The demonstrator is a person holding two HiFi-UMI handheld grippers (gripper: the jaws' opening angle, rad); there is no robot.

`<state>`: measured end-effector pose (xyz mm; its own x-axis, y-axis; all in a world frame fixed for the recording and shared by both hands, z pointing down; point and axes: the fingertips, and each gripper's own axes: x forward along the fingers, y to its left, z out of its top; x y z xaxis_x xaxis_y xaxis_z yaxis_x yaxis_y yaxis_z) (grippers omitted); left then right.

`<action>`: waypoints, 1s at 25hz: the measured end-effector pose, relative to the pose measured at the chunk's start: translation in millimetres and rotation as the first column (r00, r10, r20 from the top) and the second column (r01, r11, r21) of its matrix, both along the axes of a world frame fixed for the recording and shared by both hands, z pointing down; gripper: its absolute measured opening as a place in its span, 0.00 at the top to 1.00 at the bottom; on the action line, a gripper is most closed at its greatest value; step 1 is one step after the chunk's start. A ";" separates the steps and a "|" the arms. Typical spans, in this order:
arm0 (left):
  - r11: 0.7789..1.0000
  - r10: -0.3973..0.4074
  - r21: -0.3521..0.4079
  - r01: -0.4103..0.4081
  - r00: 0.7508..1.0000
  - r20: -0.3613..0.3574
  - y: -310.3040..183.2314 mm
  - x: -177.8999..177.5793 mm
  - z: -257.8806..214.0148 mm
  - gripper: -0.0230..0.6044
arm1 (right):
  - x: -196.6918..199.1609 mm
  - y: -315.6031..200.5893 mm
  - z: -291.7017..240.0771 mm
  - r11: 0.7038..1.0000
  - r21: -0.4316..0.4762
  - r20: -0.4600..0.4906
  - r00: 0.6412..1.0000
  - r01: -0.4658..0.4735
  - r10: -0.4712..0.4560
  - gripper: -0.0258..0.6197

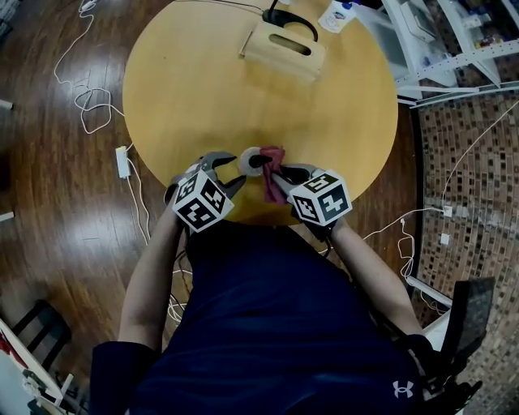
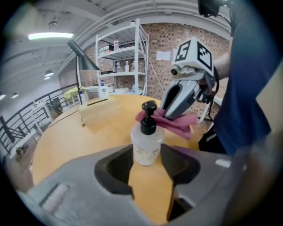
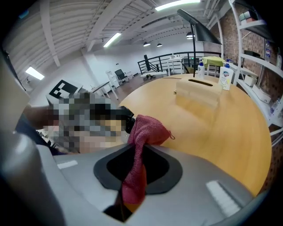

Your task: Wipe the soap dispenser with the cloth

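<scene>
A clear soap dispenser (image 2: 147, 142) with a black pump stands near the front edge of the round wooden table (image 1: 186, 89). My left gripper (image 2: 147, 160) has a jaw against each side of the bottle's base and is shut on it. In the head view the dispenser (image 1: 254, 160) sits between both grippers, the left gripper (image 1: 234, 169) on its left. My right gripper (image 3: 135, 174) is shut on a red cloth (image 3: 142, 132), whose bunched top lies against the black pump head (image 3: 128, 122). From the left gripper view the cloth (image 2: 177, 123) hangs behind the pump.
A wooden box with a slot (image 1: 284, 50) stands at the table's far side, with a black lamp base (image 1: 290, 21) and a white bottle (image 1: 336, 14) behind it. White shelving (image 1: 442, 49) is at the right. Cables (image 1: 93, 105) and a power strip (image 1: 122, 160) lie on the floor at the left.
</scene>
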<state>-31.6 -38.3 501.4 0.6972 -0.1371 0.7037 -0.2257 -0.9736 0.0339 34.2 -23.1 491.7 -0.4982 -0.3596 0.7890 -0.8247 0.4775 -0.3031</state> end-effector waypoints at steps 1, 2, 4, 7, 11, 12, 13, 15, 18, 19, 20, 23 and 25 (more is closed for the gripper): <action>1.000 -0.008 0.011 0.008 1.000 -0.005 2.4 2.7 -1.2 0.64 | 1.7 -2.8 -0.6 1.000 0.007 0.002 1.000 -0.008 0.008 0.87; 1.000 -0.016 0.022 0.016 1.000 -0.006 3.1 6.6 -1.6 0.59 | 3.8 -9.8 -1.9 1.000 0.019 0.003 1.000 -0.019 0.018 0.87; 0.999 -0.035 0.034 0.035 0.999 -0.001 1.2 15.4 -0.2 0.53 | 6.7 -30.2 -6.0 0.998 0.048 0.006 0.999 -0.038 0.038 0.87; 0.998 -0.039 0.042 0.038 0.999 0.016 -1.3 23.7 3.1 0.51 | 3.5 -51.6 -6.4 0.998 0.057 0.010 0.999 -0.033 0.032 0.87; 0.997 0.074 0.020 -0.075 0.997 0.034 2.4 21.5 5.0 0.53 | 0.0 -36.0 -4.2 1.000 0.025 0.035 0.999 -0.016 0.015 0.87; 0.995 0.097 0.007 -0.097 0.994 0.050 1.8 18.7 5.2 0.53 | -1.8 -28.7 -4.2 1.000 0.014 0.042 0.999 -0.008 0.008 0.87; 0.995 0.102 -0.004 -0.102 0.992 0.070 0.3 14.8 5.0 0.52 | -3.9 -22.1 -4.0 1.000 0.004 0.047 0.999 0.003 -0.003 0.87; 0.997 0.071 -0.012 -0.070 0.993 0.097 -1.5 7.0 2.3 0.51 | -7.5 -12.8 -3.7 1.000 -0.011 0.048 0.999 0.026 -0.025 0.87; 0.999 -0.013 -0.038 0.015 0.998 0.062 3.4 6.2 -5.0 0.54 | -5.1 -21.2 -5.4 1.000 0.008 0.034 0.999 0.024 -0.024 0.87; 0.998 -0.044 -0.050 0.046 0.998 0.045 4.1 8.5 -6.3 0.54 | -3.9 -29.9 -6.7 1.000 0.022 0.032 0.999 0.014 -0.014 0.87; 0.996 -0.073 -0.054 0.075 0.997 0.037 3.5 10.6 -6.1 0.53 | -4.0 -39.1 -8.1 0.999 0.033 0.037 0.999 0.006 -0.008 0.87; 0.995 -0.095 -0.036 0.097 0.994 0.052 2.0 15.0 -1.9 0.53 | -10.6 -52.7 -7.9 0.999 0.042 0.045 0.998 0.034 -0.035 0.87; 0.999 -0.041 -0.033 0.043 0.998 0.053 3.8 16.0 -1.5 0.53 | -11.7 -48.7 -6.6 0.998 0.039 0.040 0.998 0.052 -0.053 0.87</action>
<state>-15.7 -34.5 499.8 0.6533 -0.1409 0.7438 -0.2688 -0.9617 0.0540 22.5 -71.8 485.2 -0.5491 -0.3613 0.7536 -0.7852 0.5318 -0.3173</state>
